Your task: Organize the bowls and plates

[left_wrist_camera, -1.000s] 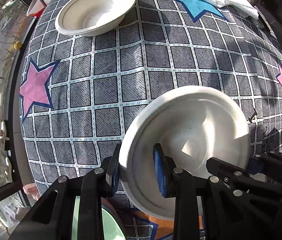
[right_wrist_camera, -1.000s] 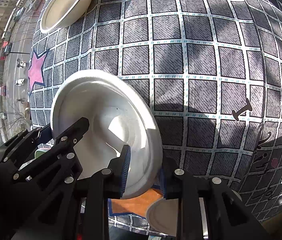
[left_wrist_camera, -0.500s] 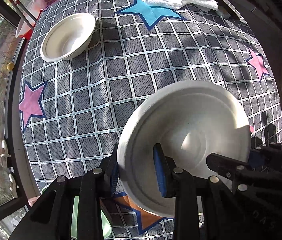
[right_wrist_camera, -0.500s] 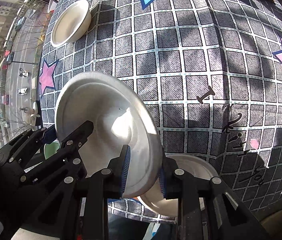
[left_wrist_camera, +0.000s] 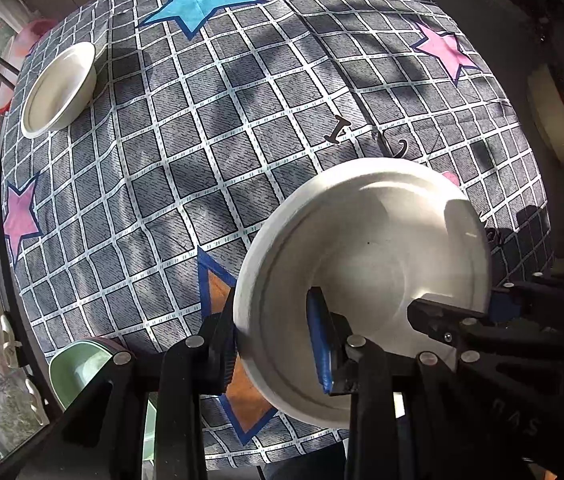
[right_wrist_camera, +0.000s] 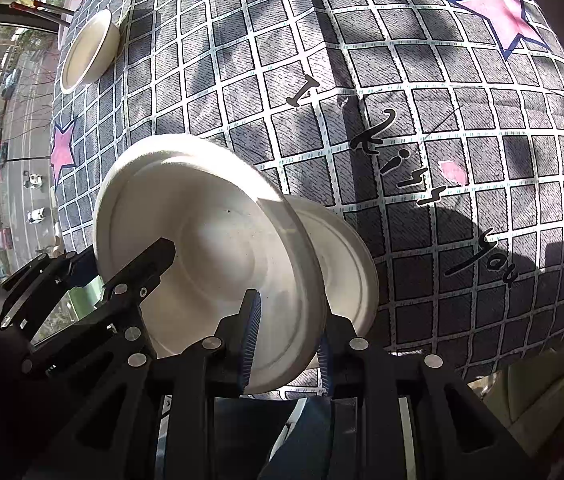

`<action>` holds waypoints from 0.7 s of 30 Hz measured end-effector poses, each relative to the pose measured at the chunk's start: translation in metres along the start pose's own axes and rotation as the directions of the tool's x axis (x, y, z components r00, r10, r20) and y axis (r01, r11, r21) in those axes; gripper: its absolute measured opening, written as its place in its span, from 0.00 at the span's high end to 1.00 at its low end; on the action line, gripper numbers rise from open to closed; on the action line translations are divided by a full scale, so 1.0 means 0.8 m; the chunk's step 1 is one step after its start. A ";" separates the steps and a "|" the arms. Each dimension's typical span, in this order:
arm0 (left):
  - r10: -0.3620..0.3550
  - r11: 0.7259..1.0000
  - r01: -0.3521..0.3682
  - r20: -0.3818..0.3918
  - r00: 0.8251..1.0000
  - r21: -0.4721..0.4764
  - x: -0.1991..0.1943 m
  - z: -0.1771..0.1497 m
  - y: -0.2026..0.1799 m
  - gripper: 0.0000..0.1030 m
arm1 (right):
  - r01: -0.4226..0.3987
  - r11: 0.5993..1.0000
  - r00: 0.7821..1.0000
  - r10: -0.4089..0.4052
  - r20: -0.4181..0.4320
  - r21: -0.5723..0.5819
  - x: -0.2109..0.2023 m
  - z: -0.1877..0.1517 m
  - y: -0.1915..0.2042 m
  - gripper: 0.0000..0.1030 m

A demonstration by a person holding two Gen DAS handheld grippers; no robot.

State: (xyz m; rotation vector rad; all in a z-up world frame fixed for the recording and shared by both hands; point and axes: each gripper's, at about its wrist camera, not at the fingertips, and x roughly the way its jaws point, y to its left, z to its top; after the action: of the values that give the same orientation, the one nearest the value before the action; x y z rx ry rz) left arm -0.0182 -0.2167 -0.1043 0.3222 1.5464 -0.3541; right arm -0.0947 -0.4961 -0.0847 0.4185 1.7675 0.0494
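A grey checked cloth with stars covers the counter [left_wrist_camera: 217, 128]. Both claws – left claw [left_wrist_camera: 271, 344], right claw [right_wrist_camera: 286, 340] – pinch the round white paper plate [left_wrist_camera: 362, 264] above another white plate [right_wrist_camera: 346, 264] – lower it flat, centred.

Round table under grey grid-pattern tablecloth [left_wrist_camera: 217, 168] with pink, blue, orange stars, ahead of both claws. Patchy sunlight and shadows across it. Window [right_wrist_camera: 5, 128] left of claws, street with cars below. Green chair [left_wrist_camera: 77, 372] near-left.
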 end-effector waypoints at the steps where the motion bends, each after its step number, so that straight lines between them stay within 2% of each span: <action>1: -0.001 1.000 0.001 -0.006 1.000 0.008 0.003 -0.001 -0.005 0.67 | 0.005 1.000 1.000 -0.005 -0.001 0.010 0.002 -0.003 -0.004 0.72; 7: -0.015 0.999 0.016 -0.033 0.999 0.040 0.020 -0.007 -0.019 0.67 | 0.040 0.998 0.999 -0.040 0.002 0.039 0.006 -0.010 -0.022 0.72; 9: -0.014 0.999 0.016 -0.046 0.999 0.042 0.024 -0.010 -0.019 0.62 | 0.035 0.998 0.999 -0.035 -0.003 0.050 0.009 -0.011 -0.027 0.72; 10: -0.015 0.999 0.017 -0.049 0.999 0.037 0.025 -0.011 -0.018 0.55 | 0.035 0.998 0.999 -0.035 -0.006 0.057 0.008 -0.013 -0.032 0.72; 11: -0.013 0.999 0.014 -0.048 0.999 0.029 0.024 -0.013 -0.015 0.44 | 0.039 0.997 0.999 -0.038 -0.007 0.062 0.009 -0.014 -0.034 0.72; 13: -0.003 1.000 0.003 -0.031 1.000 0.010 0.021 -0.016 -0.008 0.32 | 0.058 0.996 0.998 -0.058 -0.007 0.074 0.010 -0.016 -0.038 0.71; 15: 0.012 1.000 -0.012 -0.019 1.000 -0.012 0.019 -0.021 0.005 0.27 | 0.072 0.993 0.997 -0.072 -0.004 0.093 0.009 -0.017 -0.046 0.61; 16: 0.011 1.000 -0.011 -0.023 1.000 -0.025 0.019 -0.023 0.012 0.20 | 0.073 0.992 0.997 -0.074 0.003 0.103 0.005 -0.021 -0.054 0.43; 17: 0.011 0.999 -0.012 -0.028 1.000 -0.040 0.020 -0.025 0.019 0.20 | 0.062 0.992 0.998 -0.064 0.013 0.111 0.003 -0.023 -0.060 0.26; 21: 0.021 0.994 -0.026 -0.056 0.998 -0.108 0.027 -0.038 0.051 0.20 | 0.061 0.988 0.998 -0.064 0.019 0.144 -0.003 -0.026 -0.076 0.23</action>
State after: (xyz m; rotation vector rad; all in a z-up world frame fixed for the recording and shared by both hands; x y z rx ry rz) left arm -0.0289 -0.1672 -0.1271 0.2663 1.6079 -0.2430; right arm -0.1297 -0.5497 -0.0931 0.4653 1.7659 -0.1272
